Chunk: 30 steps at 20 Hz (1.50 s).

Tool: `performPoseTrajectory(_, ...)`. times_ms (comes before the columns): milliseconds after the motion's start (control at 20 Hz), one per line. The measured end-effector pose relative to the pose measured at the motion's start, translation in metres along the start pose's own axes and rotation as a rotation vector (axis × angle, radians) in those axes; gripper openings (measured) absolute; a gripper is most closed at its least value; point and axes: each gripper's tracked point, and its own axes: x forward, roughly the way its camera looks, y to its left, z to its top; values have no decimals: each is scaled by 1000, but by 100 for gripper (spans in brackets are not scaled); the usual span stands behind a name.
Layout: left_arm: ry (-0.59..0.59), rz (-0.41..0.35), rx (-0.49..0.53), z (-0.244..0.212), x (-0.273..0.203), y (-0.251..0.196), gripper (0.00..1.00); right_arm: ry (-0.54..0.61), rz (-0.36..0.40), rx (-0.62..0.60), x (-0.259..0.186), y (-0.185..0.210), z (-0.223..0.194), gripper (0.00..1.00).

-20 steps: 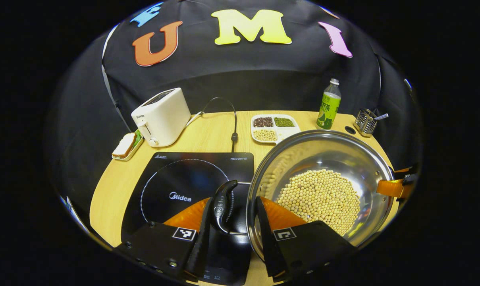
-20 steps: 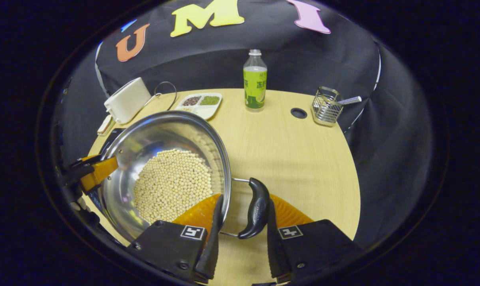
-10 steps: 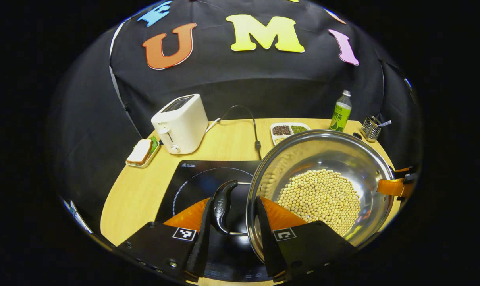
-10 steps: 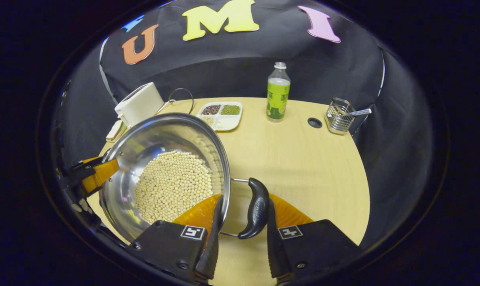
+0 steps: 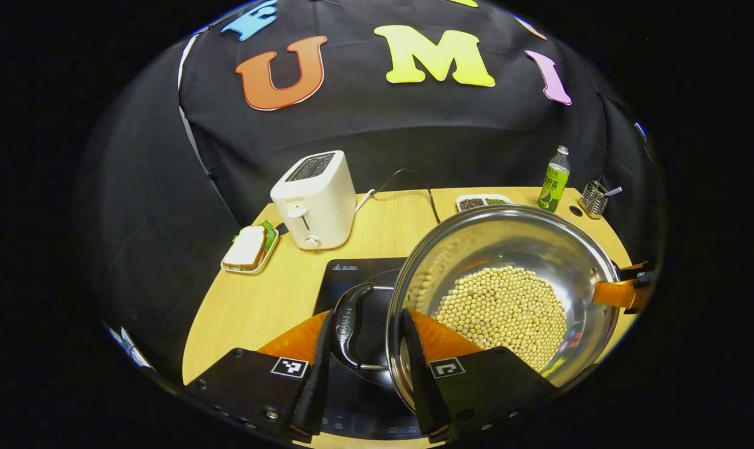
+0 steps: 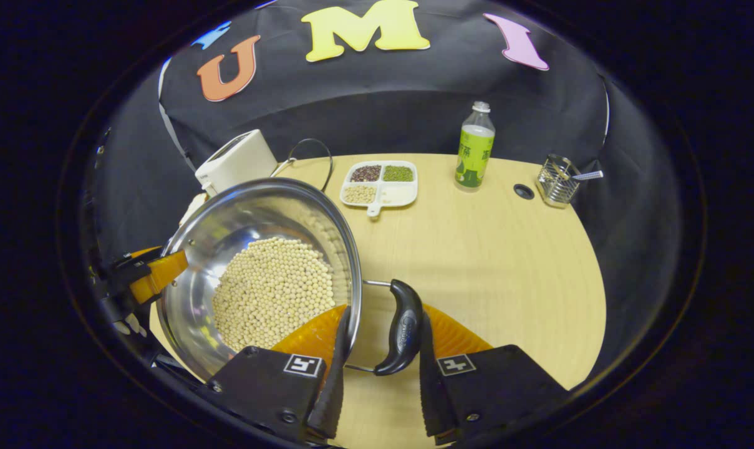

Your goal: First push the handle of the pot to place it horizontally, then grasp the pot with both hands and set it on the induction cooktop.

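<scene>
We are looking at a staged kitchen set inside a recording booth: a wooden table (image 6: 476, 249) against draped black cloth (image 5: 364, 131), carrying a toaster (image 5: 314, 199), an induction cooktop (image 5: 358, 277), a drink bottle (image 6: 474, 149) and a divided dish of beans (image 6: 380, 183).

right gripper (image 6: 380, 349) jaws clamp the pot (image 6: 258, 274) rim and handle above the table (image 6: 476, 249)

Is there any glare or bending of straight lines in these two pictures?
Left gripper view: bright reflections on the pot's steel wall; the table edge curves from fisheye. Right gripper view: glare on the pot again; the table's rim bows; the beans stay sharp.
</scene>
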Motion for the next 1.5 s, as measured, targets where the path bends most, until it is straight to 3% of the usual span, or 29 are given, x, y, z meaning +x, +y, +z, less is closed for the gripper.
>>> performPoseTrajectory(650,21,0,1,-16,35,70,55,25,-13,19,28,76,-2,51)
performPoseTrajectory(1500,23,-21,12,-29,61,80,55,27,-52,26,42,92,-4,51)
